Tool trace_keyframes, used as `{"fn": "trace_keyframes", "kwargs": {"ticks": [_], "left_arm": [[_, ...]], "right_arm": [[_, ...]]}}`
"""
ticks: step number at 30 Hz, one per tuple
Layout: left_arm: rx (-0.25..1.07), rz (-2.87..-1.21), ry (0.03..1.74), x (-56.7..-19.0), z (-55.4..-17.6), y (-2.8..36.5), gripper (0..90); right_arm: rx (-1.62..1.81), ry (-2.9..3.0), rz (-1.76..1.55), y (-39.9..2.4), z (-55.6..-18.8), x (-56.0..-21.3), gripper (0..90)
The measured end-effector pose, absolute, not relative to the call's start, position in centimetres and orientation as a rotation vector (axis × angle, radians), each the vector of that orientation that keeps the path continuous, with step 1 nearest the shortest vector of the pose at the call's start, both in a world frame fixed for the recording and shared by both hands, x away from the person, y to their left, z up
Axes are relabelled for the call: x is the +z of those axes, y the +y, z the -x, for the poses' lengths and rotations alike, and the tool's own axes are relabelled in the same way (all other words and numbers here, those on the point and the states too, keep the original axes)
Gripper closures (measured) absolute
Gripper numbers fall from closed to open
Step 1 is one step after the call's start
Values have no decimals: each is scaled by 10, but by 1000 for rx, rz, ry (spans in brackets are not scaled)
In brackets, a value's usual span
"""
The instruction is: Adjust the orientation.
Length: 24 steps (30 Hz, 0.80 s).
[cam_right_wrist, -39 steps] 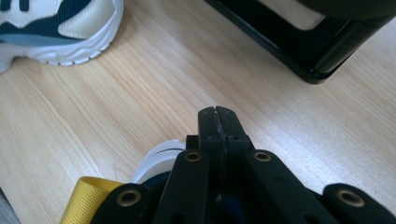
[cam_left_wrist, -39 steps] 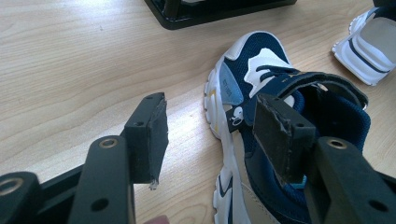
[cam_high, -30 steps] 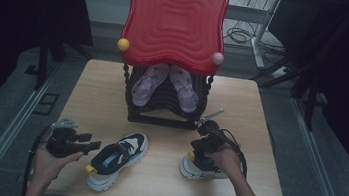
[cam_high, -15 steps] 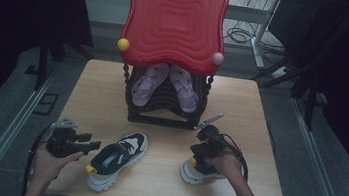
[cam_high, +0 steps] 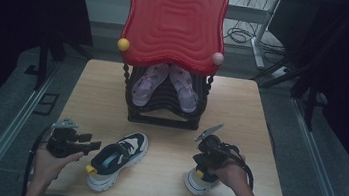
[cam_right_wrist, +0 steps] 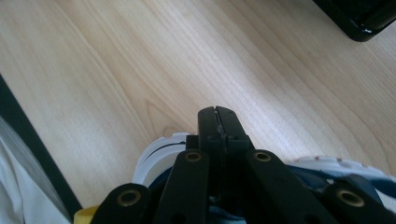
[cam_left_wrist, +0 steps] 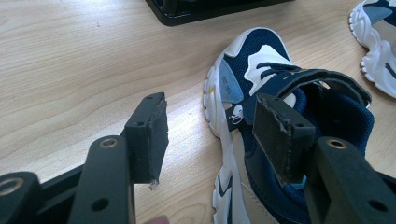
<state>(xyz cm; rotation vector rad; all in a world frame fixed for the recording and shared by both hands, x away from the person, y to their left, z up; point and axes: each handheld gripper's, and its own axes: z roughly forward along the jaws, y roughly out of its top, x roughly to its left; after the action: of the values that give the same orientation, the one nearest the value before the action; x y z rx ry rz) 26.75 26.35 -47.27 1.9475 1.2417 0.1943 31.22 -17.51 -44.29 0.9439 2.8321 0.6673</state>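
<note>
The right sneaker sits near the counter's front edge on the right side, toe toward the person, with a narrow strip of bare wood between it and the edge. The right hand-held gripper is directly on top of it; in the right gripper view its two jaws are pressed flat together above the shoe's white sole and blue lining. Whether a fold of the shoe is pinched between them cannot be told.

The left sneaker lies well apart to the left, angled with its toe toward the rack and its yellow heel tab close to the front edge. In the left gripper view its navy and white upper and open strap are plain. The left hand-held gripper is just beside the shoe's heel with its jaws standing wide; one pad is over the shoe's collar and the other over bare wood, neither pressing on anything.

Between the two sneakers is a broad open stretch of counter. Behind them, a black rack stands at the middle of the counter holding a pair of pale purple sandals, under a red wavy panel. Free wood runs on both sides of the rack out to the left and right edges.
</note>
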Motion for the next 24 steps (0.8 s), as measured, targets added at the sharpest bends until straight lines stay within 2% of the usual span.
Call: {"fn": "trace_keyframes", "kwargs": {"ticks": [24], "left_arm": [[190, -1949, 1242, -473, -268, 263, 448]], "right_arm": [[665, 2849, -887, -196, -270, -438, 900]]}}
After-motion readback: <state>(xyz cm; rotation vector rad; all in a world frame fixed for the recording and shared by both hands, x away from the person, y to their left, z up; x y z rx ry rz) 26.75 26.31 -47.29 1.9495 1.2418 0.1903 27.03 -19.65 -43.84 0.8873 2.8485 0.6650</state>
